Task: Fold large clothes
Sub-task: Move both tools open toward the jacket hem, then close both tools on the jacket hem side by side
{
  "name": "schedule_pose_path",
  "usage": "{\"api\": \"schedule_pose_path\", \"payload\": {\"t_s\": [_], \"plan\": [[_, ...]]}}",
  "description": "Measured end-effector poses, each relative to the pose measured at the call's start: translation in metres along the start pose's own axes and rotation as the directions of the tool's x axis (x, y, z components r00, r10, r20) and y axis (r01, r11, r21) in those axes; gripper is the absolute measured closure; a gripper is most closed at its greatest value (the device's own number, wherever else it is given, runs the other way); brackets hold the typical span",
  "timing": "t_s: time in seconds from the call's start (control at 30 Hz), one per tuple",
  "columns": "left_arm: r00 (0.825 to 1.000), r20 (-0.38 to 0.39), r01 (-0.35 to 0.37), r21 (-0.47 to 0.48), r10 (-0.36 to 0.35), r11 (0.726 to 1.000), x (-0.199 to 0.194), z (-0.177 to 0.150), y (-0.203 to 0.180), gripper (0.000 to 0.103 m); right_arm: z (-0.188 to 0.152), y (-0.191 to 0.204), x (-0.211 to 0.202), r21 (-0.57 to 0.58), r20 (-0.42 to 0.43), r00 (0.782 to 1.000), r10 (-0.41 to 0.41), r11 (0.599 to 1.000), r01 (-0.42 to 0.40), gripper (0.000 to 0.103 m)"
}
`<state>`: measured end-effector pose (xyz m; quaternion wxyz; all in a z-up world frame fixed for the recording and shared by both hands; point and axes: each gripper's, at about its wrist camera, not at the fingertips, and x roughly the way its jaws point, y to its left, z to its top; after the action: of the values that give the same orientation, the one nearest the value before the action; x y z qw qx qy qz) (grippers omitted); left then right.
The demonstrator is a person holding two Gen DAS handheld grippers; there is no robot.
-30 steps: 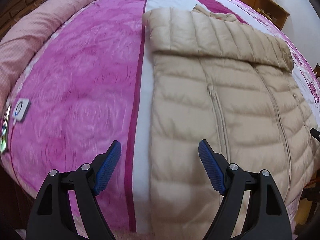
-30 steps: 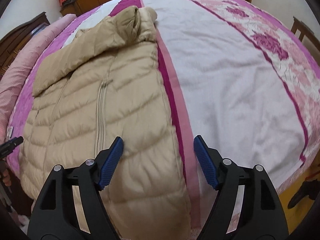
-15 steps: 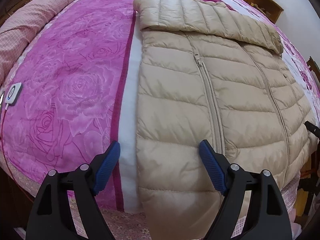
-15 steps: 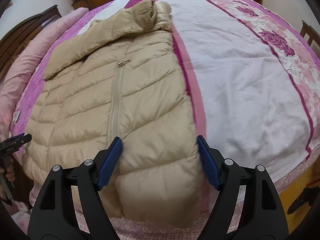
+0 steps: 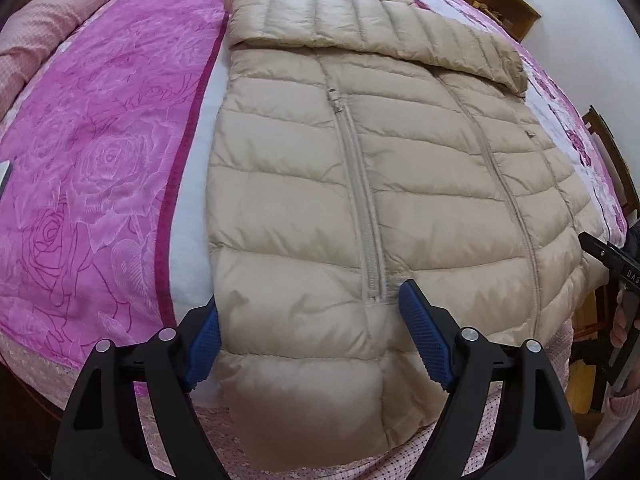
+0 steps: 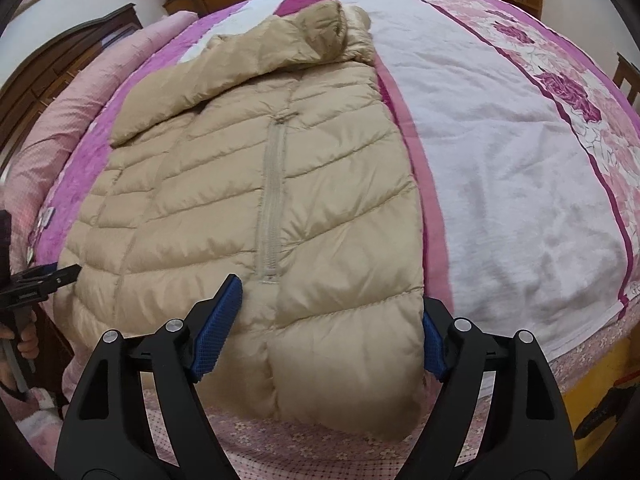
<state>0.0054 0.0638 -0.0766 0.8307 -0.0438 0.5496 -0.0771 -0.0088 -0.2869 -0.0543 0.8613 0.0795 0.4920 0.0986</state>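
Beige quilted puffer jacket (image 5: 360, 184) spread flat on the pink rose-patterned bedspread (image 5: 92, 168), hem hanging over the near edge. Left gripper (image 5: 310, 336) and right gripper (image 6: 324, 328) both spread wide, fingers straddling the hem's left and right corners, clamping nothing.

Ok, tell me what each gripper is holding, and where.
Nothing held. Left gripper and right gripper are open, straddling the beige quilted puffer jacket's hem corners.

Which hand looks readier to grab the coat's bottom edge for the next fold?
Neither clearly. The left tool and right tool each hang open over a bottom corner of the beige jacket, fingers straddling its hem, so a two-handed lift seems likeliest.
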Motion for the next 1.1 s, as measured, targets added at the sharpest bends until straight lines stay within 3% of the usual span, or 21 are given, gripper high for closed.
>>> {"api": "schedule_pose_path", "payload": {"t_s": [0.17,0.23,0.33,0.4,0.47,0.77,0.9,1.1], "plan": [[1.0,0.0,0.015,0.01,-0.015,1.0,0.002,0.0,-0.003,0.036,0.0,0.004,0.005,0.002,-0.002,1.0,0.007,1.0,-0.007,0.028],[1.0,-0.002,0.01,0.007,-0.01,1.0,0.004,0.0,-0.003,0.041,-0.001,0.004,0.006,0.005,0.001,1.0,0.001,1.0,-0.001,0.04],[1.0,0.003,0.03,0.012,-0.03,0.999,0.003,-0.001,-0.003,0.06,-0.002,-0.003,0.004,0.029,0.005,1.0,-0.002,1.0,0.002,0.066],[0.999,0.006,0.052,0.014,-0.053,0.999,0.0,-0.001,-0.004,0.078,-0.002,-0.011,0.001,0.068,0.008,0.999,0.036,0.997,-0.036,0.074],[0.998,0.012,0.061,0.019,-0.061,0.998,-0.007,-0.001,-0.006,0.084,-0.004,-0.017,-0.006,0.095,0.013,0.998,0.066,0.993,-0.067,0.083],[0.998,0.039,0.042,0.059,-0.044,0.997,-0.064,-0.014,-0.017,0.085,-0.016,-0.006,-0.053,0.094,0.008,0.997,0.074,0.993,-0.074,0.087],[0.997,0.051,0.057,0.066,-0.06,0.996,-0.091,-0.026,-0.024,0.086,-0.026,0.002,-0.08,0.088,0.014,0.997,0.072,0.993,-0.073,0.088],[0.994,0.007,0.104,0.055,-0.105,0.993,-0.12,-0.052,-0.025,0.086,-0.037,0.001,-0.119,0.164,0.013,0.99,0.137,0.977,-0.138,0.09]]}}
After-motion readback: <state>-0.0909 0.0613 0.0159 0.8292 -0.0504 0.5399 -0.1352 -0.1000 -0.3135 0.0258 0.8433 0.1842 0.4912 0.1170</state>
